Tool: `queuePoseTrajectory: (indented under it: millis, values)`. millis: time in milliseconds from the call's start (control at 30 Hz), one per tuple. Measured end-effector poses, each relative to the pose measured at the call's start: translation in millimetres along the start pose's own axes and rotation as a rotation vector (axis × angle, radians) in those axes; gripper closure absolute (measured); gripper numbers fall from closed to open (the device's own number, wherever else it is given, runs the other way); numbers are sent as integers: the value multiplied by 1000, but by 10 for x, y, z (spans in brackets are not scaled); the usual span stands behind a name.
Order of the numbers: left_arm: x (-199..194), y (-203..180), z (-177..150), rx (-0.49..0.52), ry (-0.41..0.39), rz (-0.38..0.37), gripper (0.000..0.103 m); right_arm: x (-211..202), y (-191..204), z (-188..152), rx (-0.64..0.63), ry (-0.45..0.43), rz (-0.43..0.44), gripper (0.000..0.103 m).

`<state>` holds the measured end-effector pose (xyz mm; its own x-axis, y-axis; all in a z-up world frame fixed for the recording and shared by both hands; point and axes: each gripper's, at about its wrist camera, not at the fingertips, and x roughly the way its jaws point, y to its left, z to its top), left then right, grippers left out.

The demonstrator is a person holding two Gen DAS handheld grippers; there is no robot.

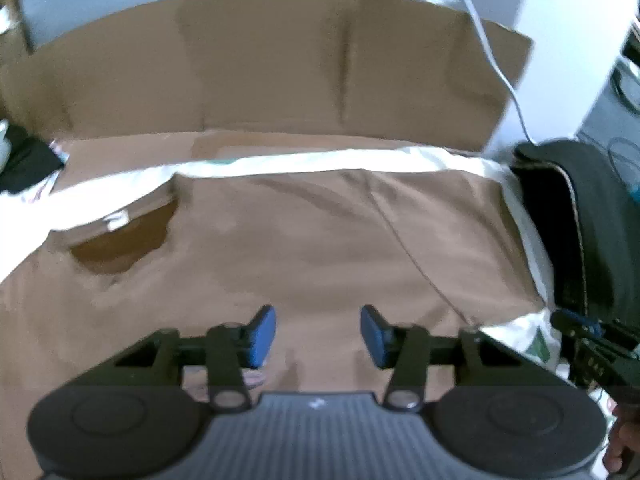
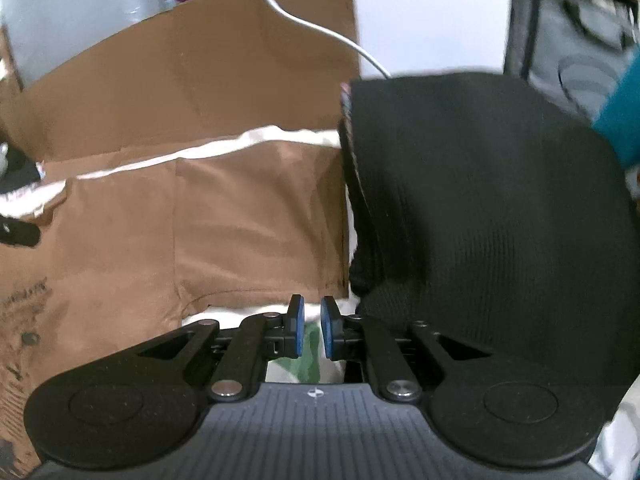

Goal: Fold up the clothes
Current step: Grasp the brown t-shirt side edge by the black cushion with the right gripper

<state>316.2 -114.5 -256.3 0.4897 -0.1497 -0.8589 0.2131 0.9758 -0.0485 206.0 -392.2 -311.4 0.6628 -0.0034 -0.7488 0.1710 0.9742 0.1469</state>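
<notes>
In front of my left tongs [image 1: 318, 336] I see a brown garment [image 1: 304, 240] lying flat on a white sheet [image 1: 304, 160], and the blue pads [image 1: 262, 336] of these tongs are spread wide above the cloth, not holding anything. The neck opening [image 1: 120, 240] of the garment is ahead and to the left of these tongs, with a small white label [image 1: 118, 220] at its edge, but the picture is too blurred for me to read it. Behind the garment stands a large cardboard box [image 1: 280, 72], opened and flattened like a wall; I cannot see anything inside it. A white cable [image 1: 496, 68] hangs down in front of the cardboard on the right. My right tongs [image 2: 311, 330] have the pads [image 2: 329, 330] nearly pressed together, with only a narrow gap, and between them I see no cloth, only the sheet with a green print [image 2: 308, 364] below. Just to the right of these tongs, and ahead of them, lies a black knitted garment [image 2: 488, 220], folded into a thick pile, its lower edge close beside the right finger. To the left and ahead is the brown garment [image 2: 248, 216] again, its hem just in front of the pads. On the cardboard at the far left [image 2: 24, 292] there is some dark printed writing, but I cannot read it.
</notes>
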Motion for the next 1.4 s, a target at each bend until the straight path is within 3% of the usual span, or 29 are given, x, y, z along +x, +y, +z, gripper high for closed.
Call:
queuePoseTrajectory:
  millis: [100,200,267,667,900,1067,1267,1400]
  values:
    - [53,-135,17,3,9,-34,61,52,-83,17,134,44,24,84]
    - [147,-257,-24,-3,5,-64,62,51,-61,30,192,50,64,63]
    - [216,-330,-58,-2,6,-86,72,103,-58,62,221,48,65,63]
    - [518,-484,-241,-2,-6,-201,92,378,-108,62,402,95,-22,63]
    - [661,-514,-370,1,-19,-262,94,518,-96,84,435,73,-26,63]
    - [756,-510,-446,-5,-4,-280,94,437,32,117,376,35,-54,86]
    - [829,-521,-515,1,1,-301,96,463,61,135,396,43,-60,83]
    - [809,-498,-508,3,-4,-314,96,552,15,160,433,71,-47,74]
